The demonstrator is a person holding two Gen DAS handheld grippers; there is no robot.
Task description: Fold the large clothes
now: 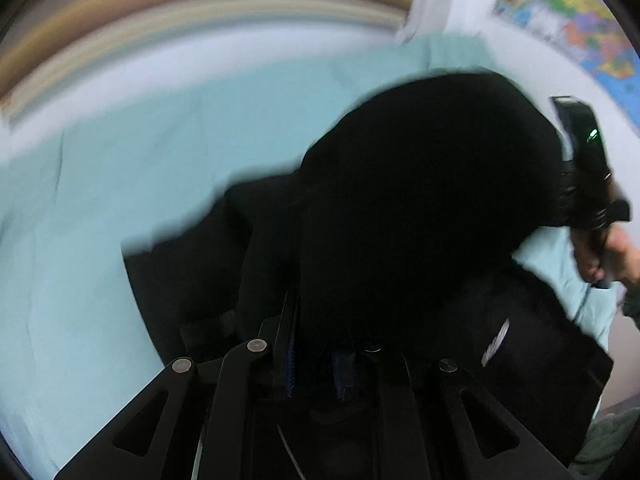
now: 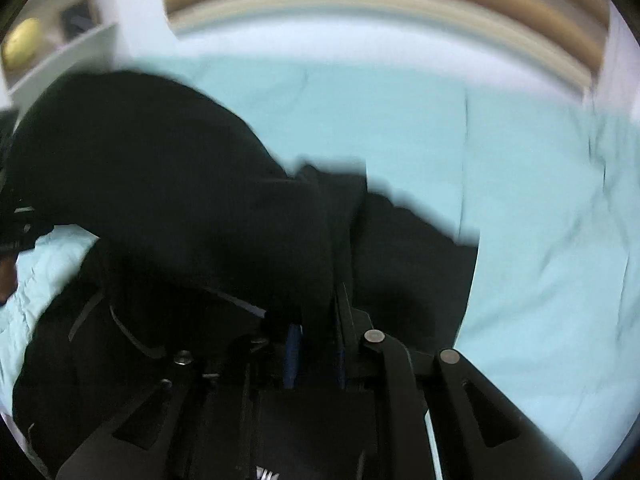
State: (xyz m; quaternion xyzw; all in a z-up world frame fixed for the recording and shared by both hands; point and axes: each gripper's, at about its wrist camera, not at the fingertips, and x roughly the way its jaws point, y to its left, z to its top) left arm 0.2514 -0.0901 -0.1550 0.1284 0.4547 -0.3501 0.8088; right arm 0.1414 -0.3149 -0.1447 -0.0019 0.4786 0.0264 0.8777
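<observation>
Both frames motion-blurred. Left gripper (image 1: 316, 344) at bottom centre of left view, jaws nearly together, clamped on an edge of the black garment (image 1: 420, 200); cloth bulges up from the fingers and fills centre and right of frame, a small white label (image 1: 496, 340) at lower right. Right gripper (image 2: 316, 344) at bottom centre of right view, jaws likewise pinched on the garment (image 2: 160, 184), which spreads across left and centre of that frame. Garment partly lifted, rest trailing on the light-blue sheet (image 1: 120, 184) of the bed; sheet (image 2: 520, 200) fills the right half of the right view. Right gripper body with green light (image 1: 588, 160) at right edge of left view, hand (image 1: 604, 256) below it. Map poster (image 1: 580, 12) upper right. Tan headboard (image 2: 380, 0) across the top.
</observation>
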